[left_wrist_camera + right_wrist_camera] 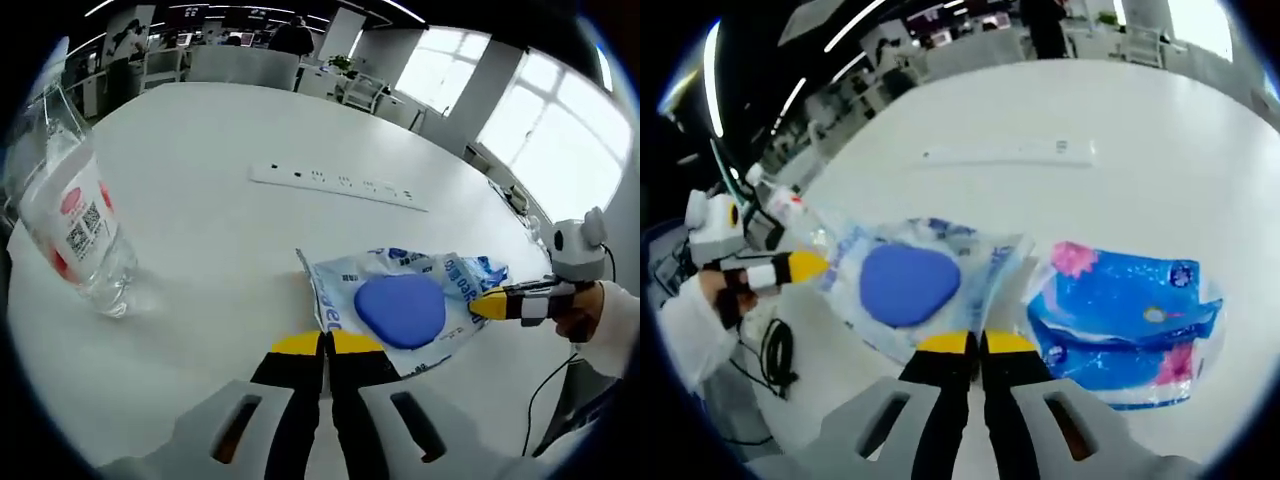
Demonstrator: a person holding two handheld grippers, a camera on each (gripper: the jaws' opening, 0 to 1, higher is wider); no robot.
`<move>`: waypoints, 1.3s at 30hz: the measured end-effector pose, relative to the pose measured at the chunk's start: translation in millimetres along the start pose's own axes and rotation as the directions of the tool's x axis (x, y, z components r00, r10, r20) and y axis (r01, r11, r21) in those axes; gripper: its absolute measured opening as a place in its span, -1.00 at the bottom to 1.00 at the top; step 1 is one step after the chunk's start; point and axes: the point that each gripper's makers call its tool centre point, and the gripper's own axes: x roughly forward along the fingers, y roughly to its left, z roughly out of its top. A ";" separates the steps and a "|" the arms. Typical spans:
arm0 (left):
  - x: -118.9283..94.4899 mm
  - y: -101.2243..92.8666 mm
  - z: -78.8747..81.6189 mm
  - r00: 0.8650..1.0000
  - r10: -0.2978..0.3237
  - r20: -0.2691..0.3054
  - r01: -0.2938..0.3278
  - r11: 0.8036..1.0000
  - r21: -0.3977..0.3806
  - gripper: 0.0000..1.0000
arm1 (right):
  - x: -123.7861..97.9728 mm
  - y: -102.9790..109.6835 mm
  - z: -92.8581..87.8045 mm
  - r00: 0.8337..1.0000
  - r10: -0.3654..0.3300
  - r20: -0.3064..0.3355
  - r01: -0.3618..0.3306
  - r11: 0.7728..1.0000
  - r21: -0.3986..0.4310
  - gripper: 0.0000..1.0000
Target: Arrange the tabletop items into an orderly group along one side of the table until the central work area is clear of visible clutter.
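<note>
A clear wipes pack (pixel 400 305) with a blue oval lid lies on the white table (pixel 200 150). My left gripper (pixel 325 345) is shut, its yellow tips pinching the pack's near edge. My right gripper (pixel 487 304) reaches in from the right and meets the pack's far edge. In the right gripper view the same pack (pixel 905 285) lies ahead of my right gripper (pixel 977 343), which is shut on its edge. The left gripper (pixel 808 266) holds the opposite side. A blue and pink packet (pixel 1120 330) lies just right of the pack.
A clear plastic bottle (pixel 80 230) with a red and white label stands at the left, also seen as the bottle (pixel 790 215). A white power strip (pixel 340 187) lies flat farther back. A person's sleeve (pixel 610 320) and a black cable (pixel 775 350) are at the table edge.
</note>
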 end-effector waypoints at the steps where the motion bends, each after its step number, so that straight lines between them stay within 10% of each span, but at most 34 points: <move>1: 0.2 0.2 -0.3 1.000 0.001 0.000 -0.001 1.000 -0.002 -1.00 | 0.4 -0.1 0.2 1.000 -0.001 0.001 0.001 1.000 -0.003 -0.95; 21: -38.3 -11.8 -13.9 0.998 -0.004 0.058 0.004 1.000 -0.008 -0.82 | -26.4 11.7 10.3 0.998 0.021 0.064 -0.018 0.999 -0.040 -0.53; 29: -67.9 -11.7 -32.8 0.998 0.017 0.062 -0.017 1.000 -0.002 0.17 | -49.1 20.9 -1.9 0.995 0.039 0.089 -0.029 0.994 -0.110 -0.37; 39: -106.5 -10.9 -44.9 0.992 0.067 0.108 -0.070 0.997 0.028 0.51 | -86.5 34.4 -28.7 0.988 0.096 0.125 -0.076 0.985 -0.156 0.18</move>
